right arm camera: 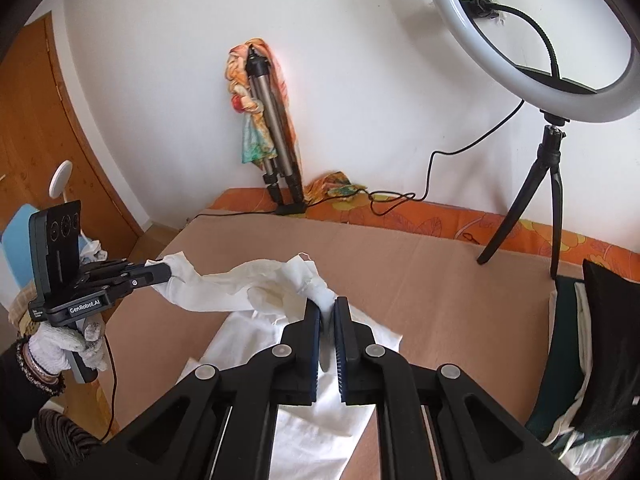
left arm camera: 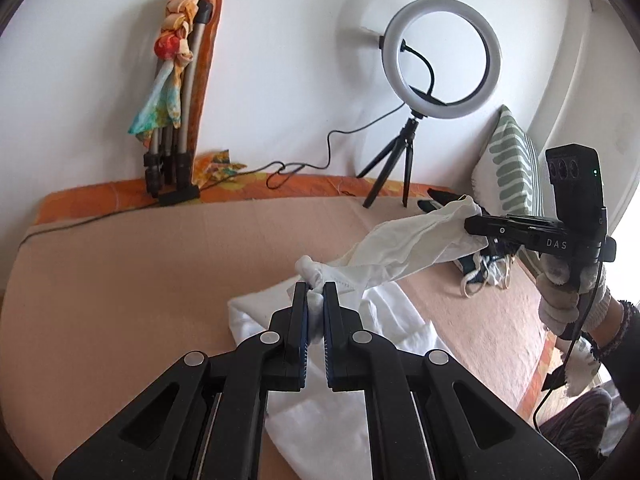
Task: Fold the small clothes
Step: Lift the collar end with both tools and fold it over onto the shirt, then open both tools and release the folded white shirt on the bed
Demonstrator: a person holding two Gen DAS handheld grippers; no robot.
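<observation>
A small white garment (left arm camera: pixel 404 248) hangs stretched in the air between my two grippers, above the tan board (left arm camera: pixel 120 280). My left gripper (left arm camera: pixel 315 292) is shut on one bunched end of it. My right gripper (right arm camera: pixel 328 304) is shut on the other end. In the left wrist view the right gripper (left arm camera: pixel 476 226) is at the right, clamped on the cloth. In the right wrist view the left gripper (right arm camera: pixel 166 270) is at the left, clamped on the garment (right arm camera: pixel 240 288). A flat white cloth (left arm camera: pixel 332 408) lies on the board under both grippers; it also shows in the right wrist view (right arm camera: pixel 320 432).
A ring light on a black tripod (left arm camera: pixel 440 52) stands at the board's far edge, its cable trailing left. A folded tripod with a colourful scarf (left arm camera: pixel 176 92) leans on the wall. A green-striped pillow (left arm camera: pixel 512 164) and a pile of dark and white clothes (right arm camera: pixel 584 352) lie at the right.
</observation>
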